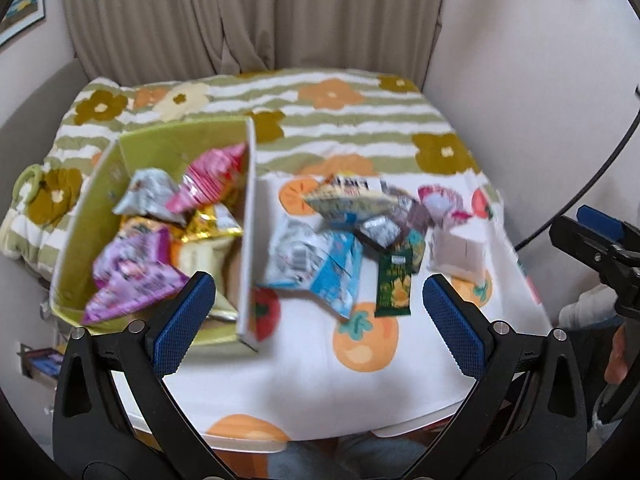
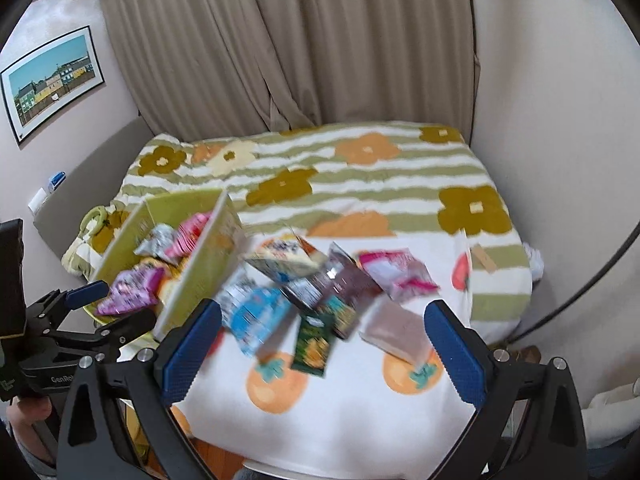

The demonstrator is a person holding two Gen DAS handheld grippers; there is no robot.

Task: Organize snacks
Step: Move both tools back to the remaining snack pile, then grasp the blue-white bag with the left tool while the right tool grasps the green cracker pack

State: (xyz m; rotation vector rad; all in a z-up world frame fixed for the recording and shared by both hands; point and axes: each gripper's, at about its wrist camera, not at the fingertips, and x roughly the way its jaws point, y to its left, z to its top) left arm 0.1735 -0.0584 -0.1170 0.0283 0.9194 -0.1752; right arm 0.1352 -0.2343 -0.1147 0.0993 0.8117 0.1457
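Note:
A green box [image 1: 100,184] stands at the table's left with several snack packets in it, such as a purple packet [image 1: 132,276] and a pink one [image 1: 212,176]. A pile of loose snacks lies to its right: a blue packet [image 1: 332,272], a dark green packet [image 1: 394,286], a white block [image 1: 458,252]. My left gripper [image 1: 318,320] is open and empty above the table's front, beside the box. My right gripper [image 2: 322,354] is open and empty above the pile [image 2: 316,280]. The box also shows in the right wrist view [image 2: 196,264].
The table wears a white cloth with orange fruit prints [image 1: 320,380]. A bed with a striped flower blanket [image 1: 340,120] lies behind, curtains [image 1: 248,12] beyond. The right gripper shows at the left wrist view's right edge [image 1: 600,248].

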